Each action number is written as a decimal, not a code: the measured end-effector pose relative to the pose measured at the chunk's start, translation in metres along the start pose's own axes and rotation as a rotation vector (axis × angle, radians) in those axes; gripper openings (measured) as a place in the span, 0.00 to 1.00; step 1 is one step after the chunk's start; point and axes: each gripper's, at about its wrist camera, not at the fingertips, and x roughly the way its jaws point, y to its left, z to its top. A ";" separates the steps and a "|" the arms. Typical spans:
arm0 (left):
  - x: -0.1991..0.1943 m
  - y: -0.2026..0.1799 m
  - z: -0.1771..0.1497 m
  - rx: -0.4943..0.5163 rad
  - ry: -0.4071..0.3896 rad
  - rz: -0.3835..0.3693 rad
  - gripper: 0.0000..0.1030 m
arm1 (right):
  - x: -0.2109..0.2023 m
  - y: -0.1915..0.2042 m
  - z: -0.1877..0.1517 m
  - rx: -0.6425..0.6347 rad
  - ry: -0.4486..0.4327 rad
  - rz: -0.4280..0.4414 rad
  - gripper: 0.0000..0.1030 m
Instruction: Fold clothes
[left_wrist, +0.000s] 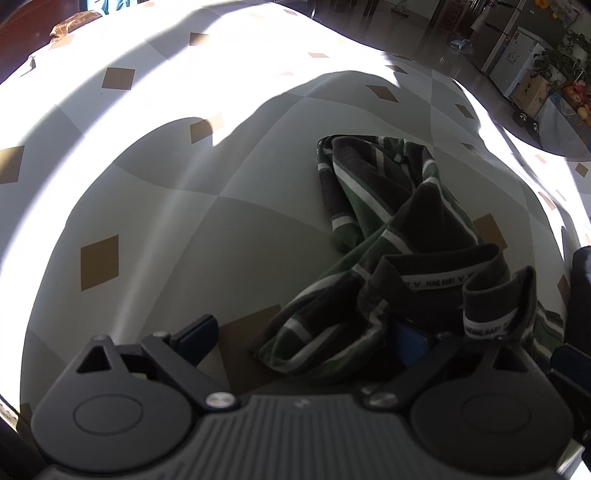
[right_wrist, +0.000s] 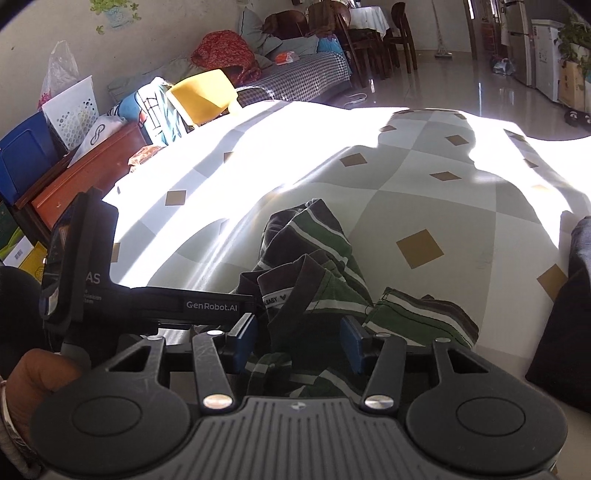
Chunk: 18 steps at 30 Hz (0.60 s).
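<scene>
One striped green garment (left_wrist: 388, 236), crumpled, lying on the checked tablecloth (left_wrist: 155, 206) toward its near right part. Wide bare cloth to the left and beyond; far edge dropping to the floor. Left gripper (left_wrist: 306, 339) spread wide, fabric draped over its right finger. Right gripper (right_wrist: 301, 338) parted, cloth bunched between two blue pads (right_wrist: 246, 339).

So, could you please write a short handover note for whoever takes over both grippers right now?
Left gripper: open, low beside the striped shirt, its right finger under the collar.
Right gripper: open, fingers either side of the bunched fabric near the collar, not clamped.
The shirt lies crumpled on the checked tablecloth.
Done: no fold yet.
Left: grasp, spread flat, fold.
</scene>
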 end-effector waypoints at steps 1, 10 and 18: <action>0.000 0.000 0.000 0.002 -0.001 0.002 0.95 | -0.001 -0.002 0.001 0.007 -0.004 -0.015 0.49; 0.003 -0.004 -0.002 0.015 -0.007 0.022 0.98 | 0.021 -0.046 -0.006 0.268 0.075 -0.107 0.52; 0.006 -0.005 -0.003 0.035 -0.009 0.035 0.99 | 0.044 -0.038 -0.020 0.251 0.089 -0.116 0.63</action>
